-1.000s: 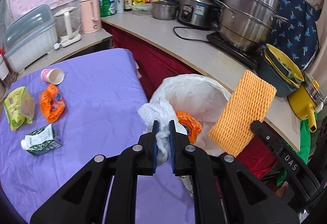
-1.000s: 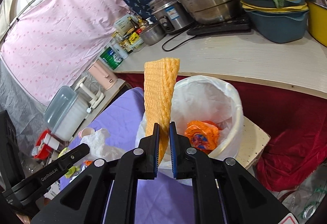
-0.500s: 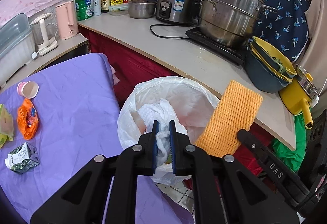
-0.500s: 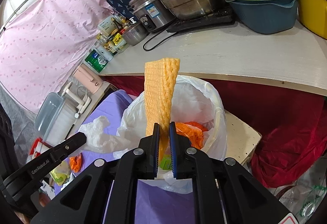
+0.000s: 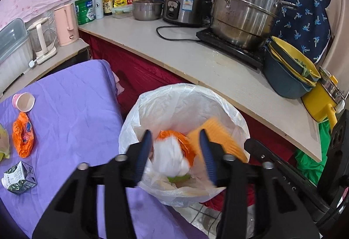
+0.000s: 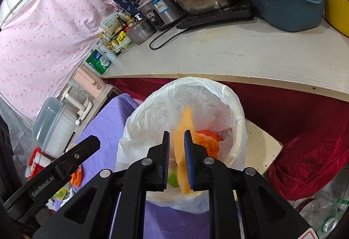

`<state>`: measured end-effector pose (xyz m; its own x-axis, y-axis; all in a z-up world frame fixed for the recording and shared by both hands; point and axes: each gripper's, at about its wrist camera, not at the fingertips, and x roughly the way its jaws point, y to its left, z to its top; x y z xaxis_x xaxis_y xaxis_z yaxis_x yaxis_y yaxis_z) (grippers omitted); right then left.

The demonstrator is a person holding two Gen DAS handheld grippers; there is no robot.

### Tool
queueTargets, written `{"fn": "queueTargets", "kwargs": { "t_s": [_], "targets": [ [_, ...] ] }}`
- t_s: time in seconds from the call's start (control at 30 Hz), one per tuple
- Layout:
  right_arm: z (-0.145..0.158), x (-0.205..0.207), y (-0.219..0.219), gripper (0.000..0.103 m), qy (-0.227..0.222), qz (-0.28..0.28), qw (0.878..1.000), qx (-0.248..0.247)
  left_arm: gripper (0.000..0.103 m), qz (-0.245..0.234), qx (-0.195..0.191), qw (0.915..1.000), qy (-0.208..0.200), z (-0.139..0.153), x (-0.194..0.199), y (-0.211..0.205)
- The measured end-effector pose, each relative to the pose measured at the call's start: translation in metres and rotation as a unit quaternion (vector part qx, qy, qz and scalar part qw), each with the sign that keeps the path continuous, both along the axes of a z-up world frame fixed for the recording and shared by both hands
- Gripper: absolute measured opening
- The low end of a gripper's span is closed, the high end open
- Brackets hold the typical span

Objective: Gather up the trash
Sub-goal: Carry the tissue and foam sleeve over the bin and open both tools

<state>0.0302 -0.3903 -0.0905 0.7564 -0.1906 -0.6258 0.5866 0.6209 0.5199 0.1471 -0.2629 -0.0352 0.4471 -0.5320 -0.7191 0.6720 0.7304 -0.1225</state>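
Nearest the lens, above the mouth of the lined bin point(image 5: 174, 95): had just been opening the left gripper point(image 5: 175, 133) to a wide gap. Showed the white plastic wad point(image 5: 170, 156) blurred between the jaws, clear of both pads and, judging by the smear, dropping.

Just to the right: had just been opening the right gripper point(image 6: 177, 133) too, though only to a narrow gap. Showed the orange foam sheet point(image 6: 185, 117) edge-on between the jaws, smeared and probably slipping free, its upper end leaning toward the far wall of the liner.

Best done by holding both claws squarely over the opening until clear of each piece. Called for widening the right claw further, against the risk of so light and springy a sheet clinging to a pad or tipping over the rim. Called also for withdrawing upward rather than sideways, to avoid snagging the thin liner.

Lower, inside the bin: held an orange wrapper point(image 6: 207, 141) and something green, partly hidden.

Farther left, on the purple tablecloth point(image 5: 72, 108), well apart from the bin: a crushed carton point(image 5: 18, 175), a second orange wrapper point(image 5: 23, 136) and a pink paper cup point(image 5: 23, 102), judged yet to be collected.

Farthest, along the counter point(image 5: 207, 60): steel pots and bottles, judged no part of the job.
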Motion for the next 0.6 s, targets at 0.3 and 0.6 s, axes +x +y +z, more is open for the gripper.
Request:
{"fn": "queueTargets", "kwargs": {
  "t_s": [0.3,0.6],
  "targets": [
    [0.007,-0.004,0.007,0.030,-0.005,-0.004,1.000,-0.011,0.053,0.014,-0.003,0.9999,0.001,0.003,0.006,0.005],
    [0.018,-0.007,0.016,0.033,-0.011,-0.001,1.000,-0.016,0.054,0.026,-0.012,0.9996,0.000,0.012,0.004,0.016]
  ]
}}
